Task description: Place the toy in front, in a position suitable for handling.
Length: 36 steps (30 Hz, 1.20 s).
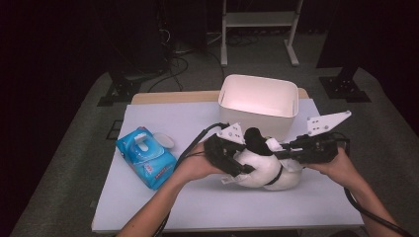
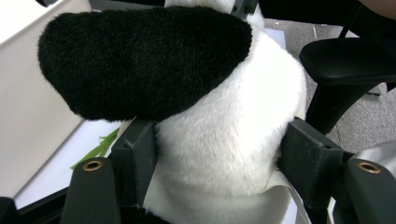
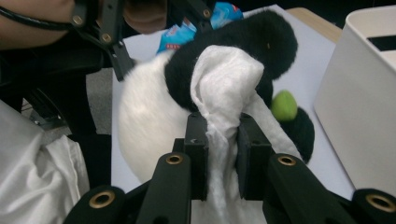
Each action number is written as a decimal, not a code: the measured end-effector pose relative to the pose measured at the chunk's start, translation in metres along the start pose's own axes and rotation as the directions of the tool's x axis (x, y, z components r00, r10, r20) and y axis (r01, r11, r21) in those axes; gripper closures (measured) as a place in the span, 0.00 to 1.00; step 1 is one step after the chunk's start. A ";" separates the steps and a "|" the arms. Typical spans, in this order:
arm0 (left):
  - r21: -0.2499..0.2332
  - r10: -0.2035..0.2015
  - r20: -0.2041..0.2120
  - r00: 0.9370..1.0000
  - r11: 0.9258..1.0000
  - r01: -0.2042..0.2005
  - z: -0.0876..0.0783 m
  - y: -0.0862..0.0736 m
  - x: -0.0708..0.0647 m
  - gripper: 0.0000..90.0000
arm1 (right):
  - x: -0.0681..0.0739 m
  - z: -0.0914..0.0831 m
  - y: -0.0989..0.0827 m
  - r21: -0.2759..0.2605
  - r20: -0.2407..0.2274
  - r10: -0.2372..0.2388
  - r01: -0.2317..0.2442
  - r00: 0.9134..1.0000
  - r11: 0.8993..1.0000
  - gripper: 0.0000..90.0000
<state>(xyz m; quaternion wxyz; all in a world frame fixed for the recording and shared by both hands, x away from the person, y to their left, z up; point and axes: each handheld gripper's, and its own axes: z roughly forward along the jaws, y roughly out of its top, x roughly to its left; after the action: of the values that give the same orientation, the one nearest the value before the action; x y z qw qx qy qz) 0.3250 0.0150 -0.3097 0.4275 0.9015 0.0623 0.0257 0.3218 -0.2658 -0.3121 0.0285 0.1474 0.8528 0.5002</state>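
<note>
A black-and-white panda plush [image 1: 264,170] is held a little above the white table sheet [image 1: 197,207], in front of the bin. My left gripper [image 1: 242,165] is shut on it from the left; in the left gripper view both jaws press into the white body [image 2: 224,135] under a black limb [image 2: 140,56]. My right gripper [image 1: 284,154] comes in from the right, shut on a crumpled white wipe [image 3: 224,88]. The wipe lies against the plush's black part [image 3: 271,42]. A green patch [image 3: 284,105] shows on the plush.
A blue wet-wipe pack [image 1: 146,157] with its lid flipped open lies at the left of the sheet. A white bin [image 1: 259,101] stands behind the plush, close to both grippers. A chair [image 2: 345,60] stands beyond the table edge.
</note>
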 end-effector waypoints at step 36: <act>-0.064 0.007 -0.017 1.000 0.998 -0.008 0.013 0.010 0.008 0.30 | -0.003 -0.050 -0.003 0.107 0.141 -0.027 0.012 0.990 0.994 0.85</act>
<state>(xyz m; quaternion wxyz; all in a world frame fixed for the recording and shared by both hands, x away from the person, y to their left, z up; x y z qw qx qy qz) 0.3351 0.0004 -0.3103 0.4556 0.8873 0.0618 0.0371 0.3138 -0.3098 -0.2898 0.0863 0.1755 0.8752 0.4424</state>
